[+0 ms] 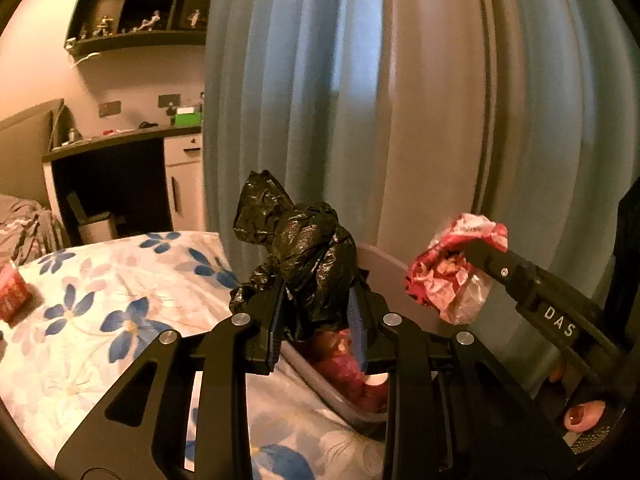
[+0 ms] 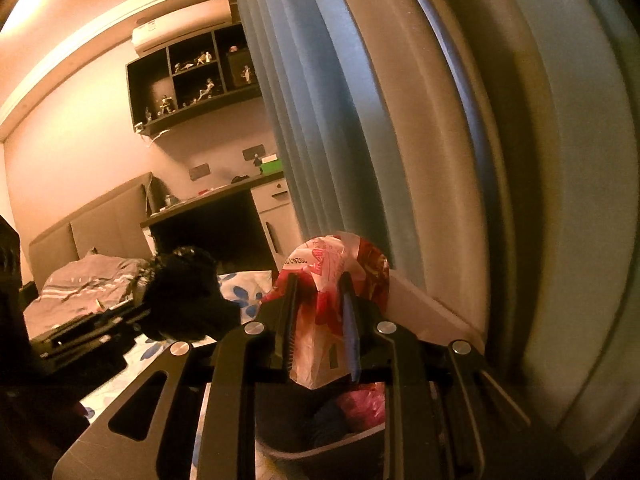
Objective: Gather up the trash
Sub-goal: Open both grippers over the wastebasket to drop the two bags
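While both grippers clamp trash, L [image 1: 316, 316] black bag [image 1: 304, 256], R [image 2: 320, 320] red wrapper [image 2: 336, 268], bin [image 2: 320, 444] beneath.

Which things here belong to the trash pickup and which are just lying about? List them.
Job:
black bag in the left gripper
red and white wrapper in the right gripper
bin below
red packet on the floral bedsheet

Lying about:
curtain
desk
shelf figurines

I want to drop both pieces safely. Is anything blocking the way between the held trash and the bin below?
Nothing visible blocks it. The black bag in the left gripper and the red-and-white wrapper in the right gripper hang over the open bin, which already holds some trash.
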The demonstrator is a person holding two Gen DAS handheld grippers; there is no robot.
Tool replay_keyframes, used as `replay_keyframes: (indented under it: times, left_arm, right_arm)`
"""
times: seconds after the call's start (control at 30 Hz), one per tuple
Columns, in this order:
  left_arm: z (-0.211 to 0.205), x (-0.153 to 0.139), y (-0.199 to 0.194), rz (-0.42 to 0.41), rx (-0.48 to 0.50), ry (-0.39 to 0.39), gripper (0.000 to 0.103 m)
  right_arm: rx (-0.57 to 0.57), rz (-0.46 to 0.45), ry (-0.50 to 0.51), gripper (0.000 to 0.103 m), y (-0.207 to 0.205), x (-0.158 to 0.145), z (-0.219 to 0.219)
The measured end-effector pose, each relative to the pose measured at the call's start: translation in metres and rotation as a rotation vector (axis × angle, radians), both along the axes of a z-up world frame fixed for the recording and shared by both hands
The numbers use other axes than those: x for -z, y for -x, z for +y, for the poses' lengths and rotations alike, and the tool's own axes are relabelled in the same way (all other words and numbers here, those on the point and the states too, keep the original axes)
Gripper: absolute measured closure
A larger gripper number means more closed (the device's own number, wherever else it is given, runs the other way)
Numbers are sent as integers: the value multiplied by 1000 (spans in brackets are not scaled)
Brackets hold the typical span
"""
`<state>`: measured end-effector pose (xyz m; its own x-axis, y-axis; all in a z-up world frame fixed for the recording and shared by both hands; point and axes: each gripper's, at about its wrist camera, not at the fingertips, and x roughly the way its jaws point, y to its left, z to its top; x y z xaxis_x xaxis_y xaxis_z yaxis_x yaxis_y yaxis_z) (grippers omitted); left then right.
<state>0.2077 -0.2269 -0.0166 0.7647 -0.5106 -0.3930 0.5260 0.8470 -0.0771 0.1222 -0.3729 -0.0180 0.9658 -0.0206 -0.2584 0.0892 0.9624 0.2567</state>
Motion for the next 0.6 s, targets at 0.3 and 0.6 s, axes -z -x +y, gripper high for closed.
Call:
replay_keyframes:
  times: [0.3, 0.6]
  left_arm:
    - [-16, 11, -15, 39, 38, 17, 76]
    - [-29, 20, -22, 55, 65, 14, 76]
  right_arm:
    - [8, -6, -13, 79, -4, 7, -9]
    - [19, -6, -20, 77, -8, 8, -12]
